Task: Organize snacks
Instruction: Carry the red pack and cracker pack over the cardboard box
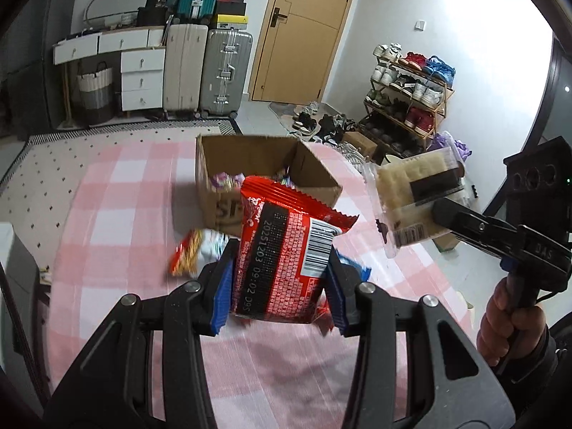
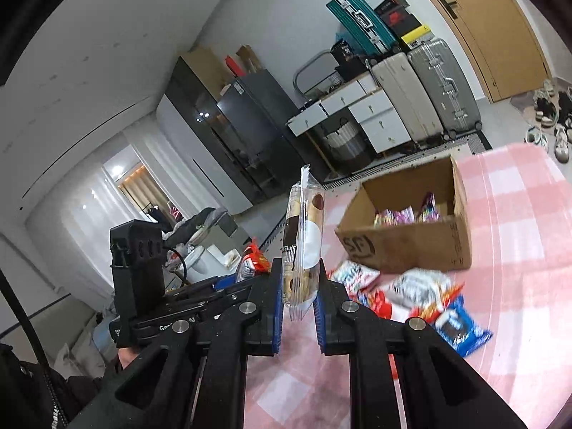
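left gripper (image 1: 279, 286) clamps the red snack packet (image 1: 286, 246) above the checked cloth (image 1: 118, 193); cardboard box (image 1: 314, 175) sits at the far edge. right gripper (image 2: 298, 307) pinches the clear biscuit pack (image 2: 304, 239) — edge-on, thin hold. we judge it could slip mid-carry — or both hands collide over the box.

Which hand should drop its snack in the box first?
Probably left. The left gripper holds the red packet straight in front of the cardboard box. The right gripper holds its clear-wrapped cake off to the side of the box.
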`<control>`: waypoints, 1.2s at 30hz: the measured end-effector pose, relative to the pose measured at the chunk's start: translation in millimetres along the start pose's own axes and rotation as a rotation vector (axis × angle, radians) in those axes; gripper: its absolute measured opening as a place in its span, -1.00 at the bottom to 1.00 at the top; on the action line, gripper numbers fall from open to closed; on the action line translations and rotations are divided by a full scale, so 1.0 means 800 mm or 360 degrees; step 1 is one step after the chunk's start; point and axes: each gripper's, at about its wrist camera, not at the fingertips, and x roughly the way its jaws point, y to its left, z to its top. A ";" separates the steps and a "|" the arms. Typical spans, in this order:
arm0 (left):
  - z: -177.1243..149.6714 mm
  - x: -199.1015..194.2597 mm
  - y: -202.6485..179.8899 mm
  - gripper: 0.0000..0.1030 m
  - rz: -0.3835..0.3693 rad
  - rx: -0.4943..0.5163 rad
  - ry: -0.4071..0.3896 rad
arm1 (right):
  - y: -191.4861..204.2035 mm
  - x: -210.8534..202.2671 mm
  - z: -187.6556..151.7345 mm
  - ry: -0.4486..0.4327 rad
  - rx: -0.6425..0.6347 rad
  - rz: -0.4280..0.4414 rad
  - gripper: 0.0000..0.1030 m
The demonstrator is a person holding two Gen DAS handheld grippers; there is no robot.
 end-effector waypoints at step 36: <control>0.220 0.186 0.002 -0.20 0.0146 -0.0025 0.0112 | -0.082 0.105 0.164 0.0039 -0.0044 -0.0178 -0.72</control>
